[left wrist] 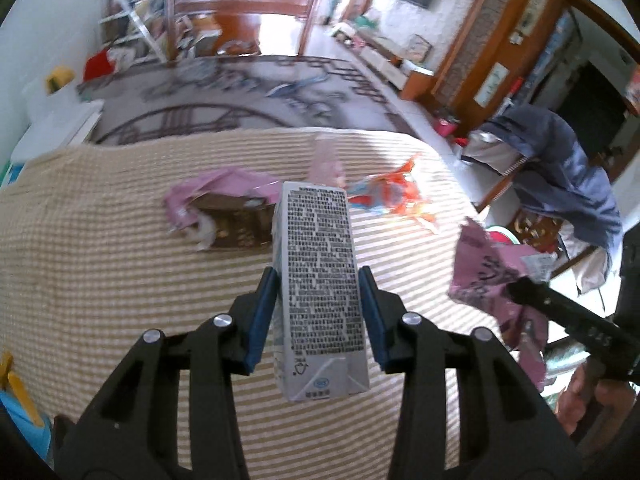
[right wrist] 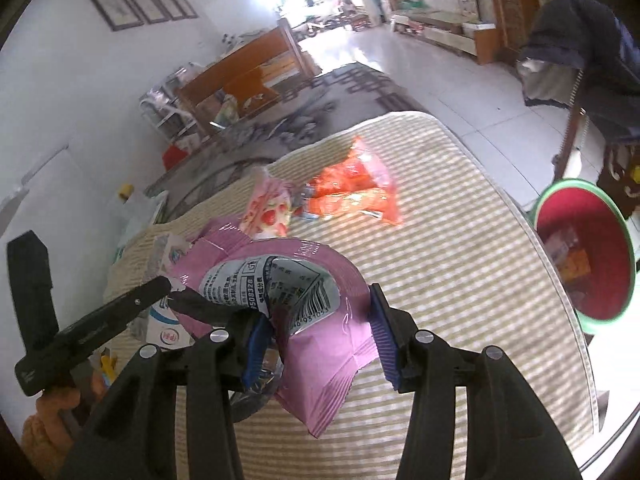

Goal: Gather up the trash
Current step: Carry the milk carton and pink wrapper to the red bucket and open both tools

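My left gripper [left wrist: 318, 280] is shut on a grey drink carton [left wrist: 320, 280] with dense black print, held above the striped table cloth [left wrist: 120, 264]. My right gripper [right wrist: 316, 312] is shut on a crumpled purple wrapper [right wrist: 320, 364] with a barcode label; it shows at the right of the left wrist view [left wrist: 486, 276]. On the table lie a brown box in a purple wrapper [left wrist: 228, 216], a pink packet [right wrist: 266, 210] and an orange-red wrapper [right wrist: 352, 188]. A red bin with a green rim [right wrist: 586, 248], holding some trash, stands on the floor right of the table.
A chair draped with a blue jacket [left wrist: 560, 168] stands right of the table. A patterned rug [left wrist: 248, 92] and wooden bench [left wrist: 240, 20] lie beyond. The left gripper shows at the left of the right wrist view [right wrist: 96, 324].
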The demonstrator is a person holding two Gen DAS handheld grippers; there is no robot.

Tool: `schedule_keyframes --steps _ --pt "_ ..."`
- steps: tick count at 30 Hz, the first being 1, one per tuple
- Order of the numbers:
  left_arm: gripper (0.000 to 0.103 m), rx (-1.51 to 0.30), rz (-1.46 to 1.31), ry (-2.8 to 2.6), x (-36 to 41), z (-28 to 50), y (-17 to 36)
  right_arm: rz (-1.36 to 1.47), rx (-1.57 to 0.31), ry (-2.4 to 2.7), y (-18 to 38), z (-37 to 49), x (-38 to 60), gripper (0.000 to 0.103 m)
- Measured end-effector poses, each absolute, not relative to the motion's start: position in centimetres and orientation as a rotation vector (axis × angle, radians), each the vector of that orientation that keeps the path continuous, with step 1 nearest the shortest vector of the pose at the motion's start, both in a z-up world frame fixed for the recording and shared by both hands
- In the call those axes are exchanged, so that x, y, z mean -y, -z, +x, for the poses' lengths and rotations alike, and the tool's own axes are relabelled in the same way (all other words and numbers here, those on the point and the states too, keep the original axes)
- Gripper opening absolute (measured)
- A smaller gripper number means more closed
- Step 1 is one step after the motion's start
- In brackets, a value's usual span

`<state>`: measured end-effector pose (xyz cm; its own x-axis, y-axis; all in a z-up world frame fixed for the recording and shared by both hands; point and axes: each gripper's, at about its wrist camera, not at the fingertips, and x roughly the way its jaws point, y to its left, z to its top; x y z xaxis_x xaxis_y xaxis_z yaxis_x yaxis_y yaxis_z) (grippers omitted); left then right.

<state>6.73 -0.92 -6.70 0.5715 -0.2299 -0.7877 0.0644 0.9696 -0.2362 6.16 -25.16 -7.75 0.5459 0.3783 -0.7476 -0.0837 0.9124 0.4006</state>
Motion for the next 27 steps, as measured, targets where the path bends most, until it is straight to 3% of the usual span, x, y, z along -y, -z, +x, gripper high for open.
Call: schedule_keyframes --steps 27 --pt "0.040 -0.962 -0.109 0.299 12.7 9.6 5.9 0.426 -0.948 -0.172 7.9 7.0 36.4 0.046"
